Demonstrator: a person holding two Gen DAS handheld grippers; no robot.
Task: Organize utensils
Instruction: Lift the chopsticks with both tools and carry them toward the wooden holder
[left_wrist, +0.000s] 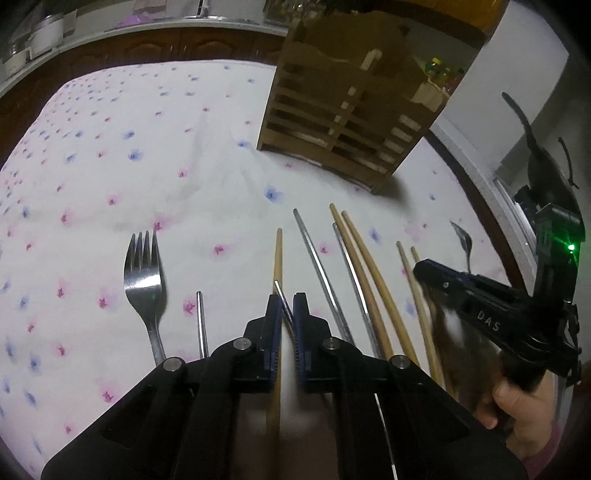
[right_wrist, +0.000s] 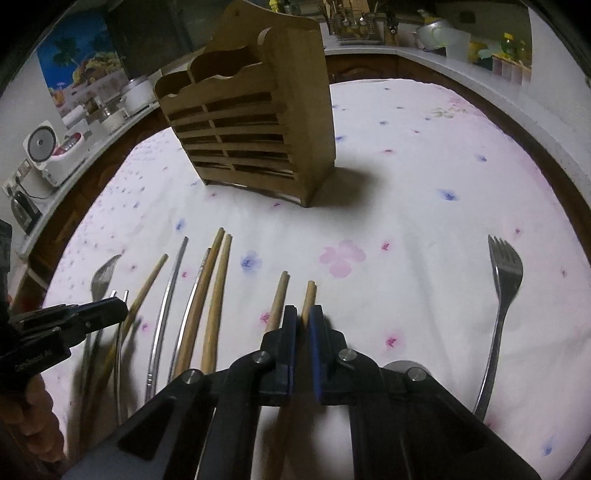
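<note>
Several wooden and metal chopsticks lie in a row on the flowered tablecloth (left_wrist: 110, 155). My left gripper (left_wrist: 287, 308) is shut on a metal chopstick (left_wrist: 282, 299), with a wooden chopstick (left_wrist: 277, 254) just left of it. My right gripper (right_wrist: 303, 319) is shut on a wooden chopstick (right_wrist: 308, 297); another wooden chopstick (right_wrist: 279, 295) lies just left of it. A wooden utensil holder (left_wrist: 343, 107) stands upright beyond the row; it also shows in the right wrist view (right_wrist: 255, 122). A steel fork (left_wrist: 146, 284) lies at the left, another fork (right_wrist: 498, 295) at the right.
The right gripper's body (left_wrist: 491, 314) shows at the right of the left wrist view; the left gripper's body (right_wrist: 66, 325) shows at the left of the right wrist view. A counter with appliances (right_wrist: 48, 151) runs around the table's far side.
</note>
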